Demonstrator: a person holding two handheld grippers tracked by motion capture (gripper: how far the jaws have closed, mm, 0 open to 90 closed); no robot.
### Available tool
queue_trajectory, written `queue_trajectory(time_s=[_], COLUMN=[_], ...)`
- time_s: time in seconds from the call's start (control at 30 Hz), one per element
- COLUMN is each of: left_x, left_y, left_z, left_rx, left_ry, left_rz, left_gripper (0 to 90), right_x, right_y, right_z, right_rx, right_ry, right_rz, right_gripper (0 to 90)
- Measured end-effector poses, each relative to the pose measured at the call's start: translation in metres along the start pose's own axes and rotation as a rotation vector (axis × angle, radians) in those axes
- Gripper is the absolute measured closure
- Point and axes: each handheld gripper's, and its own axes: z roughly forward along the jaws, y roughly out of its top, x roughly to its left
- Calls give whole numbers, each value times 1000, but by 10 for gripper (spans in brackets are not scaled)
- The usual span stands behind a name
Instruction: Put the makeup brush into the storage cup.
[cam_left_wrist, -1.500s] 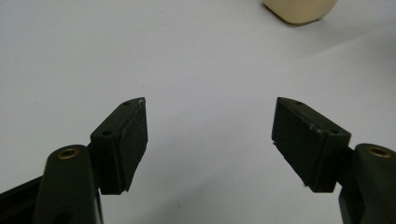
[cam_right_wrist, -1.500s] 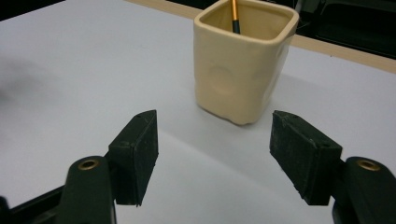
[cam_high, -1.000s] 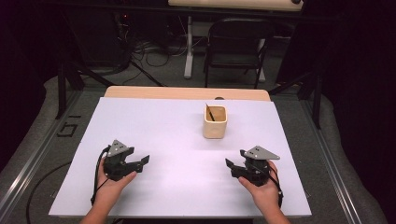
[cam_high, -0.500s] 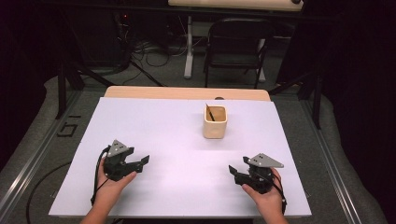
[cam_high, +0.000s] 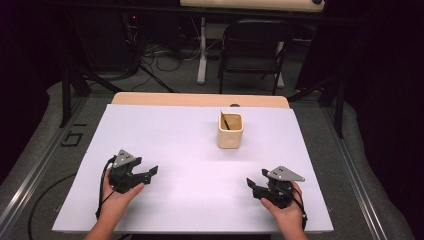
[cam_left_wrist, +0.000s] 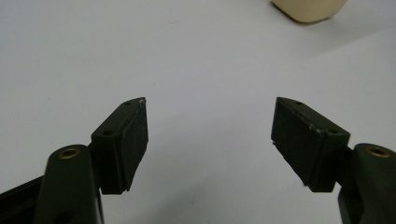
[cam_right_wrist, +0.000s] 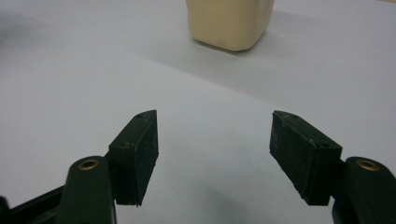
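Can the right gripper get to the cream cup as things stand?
Probably yes. The right gripper rests open on the white table, and bare surface lies between it and the cream cup. A thin dark stick stands inside.

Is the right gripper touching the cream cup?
Apart. In the high view, bare white table lies between the right gripper and the cream cup.

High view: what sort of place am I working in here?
Probably a lab or recording studio rather than a home: a white-topped table in a dark room, loose cables on the floor behind it, and a folding chair. A cream cup is the lone prop.
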Motion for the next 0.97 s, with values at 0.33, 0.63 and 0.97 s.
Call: queue_trajectory(time_s=[0.33,0.63,0.97], left_x=[1,0,1], left_y=[-1,-1,-2], left_z=[1,3,5], left_rx=[-6,3,11], left_ry=[-6,-1,6], left_rz=[9,13,14], left_gripper=[276,275,275], right_x=[-3,0,0], right_y=[-4,-5,-5], right_z=[4,6,6], right_rx=[12,19,21], right_ry=[8,22,25], right_rz=[18,12,10], right_gripper=[327,327,327])
